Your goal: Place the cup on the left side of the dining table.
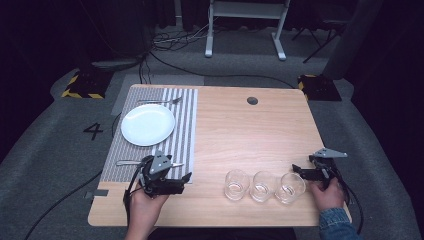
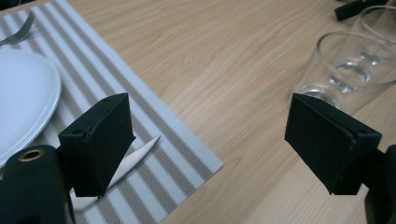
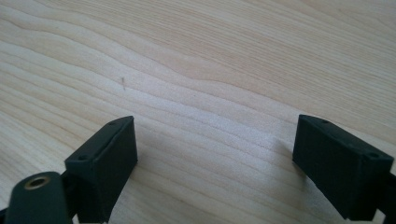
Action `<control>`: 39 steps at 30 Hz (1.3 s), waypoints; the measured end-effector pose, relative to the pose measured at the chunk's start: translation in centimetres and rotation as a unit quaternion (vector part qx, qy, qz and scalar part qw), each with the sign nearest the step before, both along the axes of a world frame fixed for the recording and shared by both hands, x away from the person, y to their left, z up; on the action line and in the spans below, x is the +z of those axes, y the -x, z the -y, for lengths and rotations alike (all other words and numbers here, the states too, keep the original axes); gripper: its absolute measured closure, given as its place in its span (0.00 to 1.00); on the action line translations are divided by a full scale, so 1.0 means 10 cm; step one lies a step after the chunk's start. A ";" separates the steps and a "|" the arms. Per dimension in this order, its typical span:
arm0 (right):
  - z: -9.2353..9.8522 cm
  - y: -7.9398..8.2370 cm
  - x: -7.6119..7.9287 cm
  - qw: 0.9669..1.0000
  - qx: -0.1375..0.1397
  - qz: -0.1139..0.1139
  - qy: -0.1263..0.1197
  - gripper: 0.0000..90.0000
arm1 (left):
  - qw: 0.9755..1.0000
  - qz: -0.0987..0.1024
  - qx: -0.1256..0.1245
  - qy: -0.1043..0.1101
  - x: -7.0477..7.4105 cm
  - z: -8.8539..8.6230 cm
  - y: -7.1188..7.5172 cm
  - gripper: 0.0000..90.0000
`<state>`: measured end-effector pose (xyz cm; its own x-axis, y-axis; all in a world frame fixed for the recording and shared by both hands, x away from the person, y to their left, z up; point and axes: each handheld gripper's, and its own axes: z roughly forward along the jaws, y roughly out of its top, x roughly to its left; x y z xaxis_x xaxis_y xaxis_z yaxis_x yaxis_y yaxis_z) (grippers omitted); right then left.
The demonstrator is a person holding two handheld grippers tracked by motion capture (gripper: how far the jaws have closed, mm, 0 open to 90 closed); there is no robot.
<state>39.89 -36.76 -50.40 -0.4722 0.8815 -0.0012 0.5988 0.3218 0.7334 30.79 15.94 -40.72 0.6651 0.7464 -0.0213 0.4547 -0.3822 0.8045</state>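
Wooden table [image 1: 240, 135]; left tool [image 1: 183, 179] wide, right tool [image 1: 299, 170] wide; both empty.

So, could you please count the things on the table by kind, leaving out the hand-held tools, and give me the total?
Drinking glasses: 3
White plate: 1
Fork: 1
Knife: 1
Striped placemat: 1
Total: 7

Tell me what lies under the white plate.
The white plate rests on the striped placemat, which lies on the wooden table. Whatever sits directly beneath the plate is covered, so I cannot tell.
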 end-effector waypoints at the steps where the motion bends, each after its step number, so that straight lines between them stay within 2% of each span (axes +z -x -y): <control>1: 0.00 0.00 0.00 1.000 0.000 0.000 0.000 0.15 | 1.000 0.001 -0.004 0.000 0.01 0.03 -0.02 0.17; 2: 0.00 0.00 0.00 1.000 0.000 0.000 0.000 0.15 | 1.000 0.003 -0.017 0.000 0.02 0.11 -0.06 0.17; 7: 0.00 0.00 0.00 1.000 0.000 0.000 0.000 0.15 | 0.999 0.006 -0.039 0.004 0.05 0.24 -0.14 0.17; 9: 0.00 0.00 0.00 1.000 0.000 0.000 0.000 0.15 | 0.999 0.003 -0.050 0.012 0.06 0.32 -0.19 0.17; 14: 0.00 0.00 0.00 1.000 -0.002 0.000 0.001 0.15 | 0.997 0.008 -0.076 0.009 0.08 0.52 -0.29 0.17; 20: 0.00 0.00 0.00 1.000 -0.002 0.000 0.001 0.15 | 0.995 0.008 -0.097 0.033 0.08 0.65 -0.36 0.18; 28: 0.00 0.00 0.00 1.000 -0.002 0.000 0.000 0.15 | 0.992 0.016 -0.117 0.042 0.09 0.81 -0.38 0.17; 31: 0.00 0.00 0.00 1.000 -0.002 0.000 0.000 0.15 | 0.990 0.020 -0.133 0.041 0.08 0.90 -0.34 0.17; 33: 0.00 0.00 0.00 1.000 -0.002 0.000 0.000 0.15 | 0.990 0.022 -0.136 0.040 0.08 0.92 -0.33 0.17; 36: 0.00 0.00 0.00 1.000 -0.002 0.000 0.000 0.15 | 0.989 0.020 -0.139 0.050 0.07 0.96 -0.31 0.17; 39: 0.00 0.00 0.00 1.000 -0.002 0.000 0.000 0.15 | 0.987 0.002 -0.150 0.050 -0.02 1.02 -0.29 0.17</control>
